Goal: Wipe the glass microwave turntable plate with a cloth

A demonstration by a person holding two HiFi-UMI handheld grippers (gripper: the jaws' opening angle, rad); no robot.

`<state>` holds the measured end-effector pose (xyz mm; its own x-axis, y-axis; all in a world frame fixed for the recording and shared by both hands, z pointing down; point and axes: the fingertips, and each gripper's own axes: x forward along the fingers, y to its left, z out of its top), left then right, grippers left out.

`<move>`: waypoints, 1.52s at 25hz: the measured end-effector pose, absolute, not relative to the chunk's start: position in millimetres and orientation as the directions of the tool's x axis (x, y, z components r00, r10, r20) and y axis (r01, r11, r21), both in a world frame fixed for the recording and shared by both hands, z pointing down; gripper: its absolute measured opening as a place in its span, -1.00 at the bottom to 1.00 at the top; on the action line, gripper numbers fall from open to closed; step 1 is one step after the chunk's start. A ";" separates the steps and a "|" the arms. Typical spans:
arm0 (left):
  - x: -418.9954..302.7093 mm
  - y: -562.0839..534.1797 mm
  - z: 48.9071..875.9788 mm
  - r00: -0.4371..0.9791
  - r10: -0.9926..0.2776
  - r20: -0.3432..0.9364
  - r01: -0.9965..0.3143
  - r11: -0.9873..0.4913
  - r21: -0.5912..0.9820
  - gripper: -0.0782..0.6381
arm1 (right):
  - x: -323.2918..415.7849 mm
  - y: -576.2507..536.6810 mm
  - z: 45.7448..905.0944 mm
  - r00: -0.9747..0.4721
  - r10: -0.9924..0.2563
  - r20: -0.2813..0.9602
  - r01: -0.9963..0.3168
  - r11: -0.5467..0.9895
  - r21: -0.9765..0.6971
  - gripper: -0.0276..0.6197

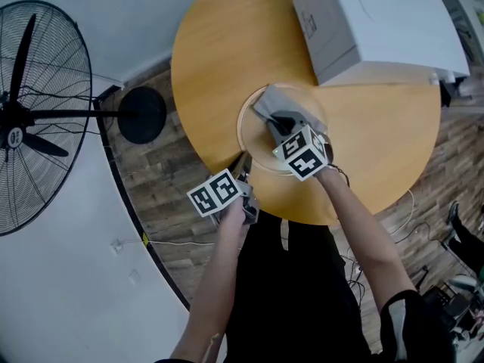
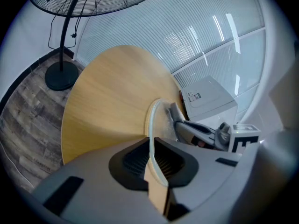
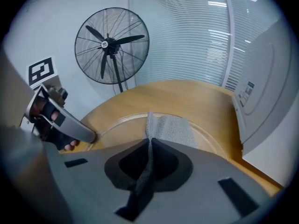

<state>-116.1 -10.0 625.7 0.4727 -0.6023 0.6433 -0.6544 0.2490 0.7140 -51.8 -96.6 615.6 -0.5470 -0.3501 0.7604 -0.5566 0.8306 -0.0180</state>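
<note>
Nearest the lens, the left gripper [image 1: 243, 163] is clenched on the rim of the glass plate [image 1: 253, 138] at the plate's 7 o'clock. Its own view shows the thin glass edge squeezed between nearly closed jaws. The plate appears to lie flat on the round table [image 1: 219, 51], toward the table's 6 o'clock edge. It is probably stiff, fairly heavy, slick and breakable, so the rim is the sensible place to pinch, and firmly, since smooth glass may slide under a sideways push.

On the plate's 12 o'clock half lies the grey cloth [image 1: 276, 100], soft, limp and light. The right gripper [image 1: 276, 121] grasps a bunched fold of it, jaws tight on the fabric, with the rest spread on the glass ahead.

A white microwave [image 1: 378, 21] stands at the table's 1 o'clock.
</note>
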 end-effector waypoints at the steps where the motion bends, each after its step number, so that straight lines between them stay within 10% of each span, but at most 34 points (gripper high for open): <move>1: -116.0 -9.9 625.8 0.473 -0.602 0.644 -0.654 0.249 0.714 -0.70 | -58.9 -87.4 616.4 -0.560 -0.325 0.762 -0.528 0.849 -0.026 -0.86; 16: -116.2 -9.2 625.6 0.468 -0.603 0.646 -0.655 0.254 0.712 -0.70 | -100.3 -31.9 617.9 -0.634 -0.148 0.759 -0.427 0.885 -0.184 -0.85; 38: -116.1 -9.3 625.3 0.474 -0.602 0.642 -0.650 0.253 0.717 -0.70 | 31.3 -114.8 613.5 -0.477 -0.416 0.774 -0.704 0.709 -0.053 -0.84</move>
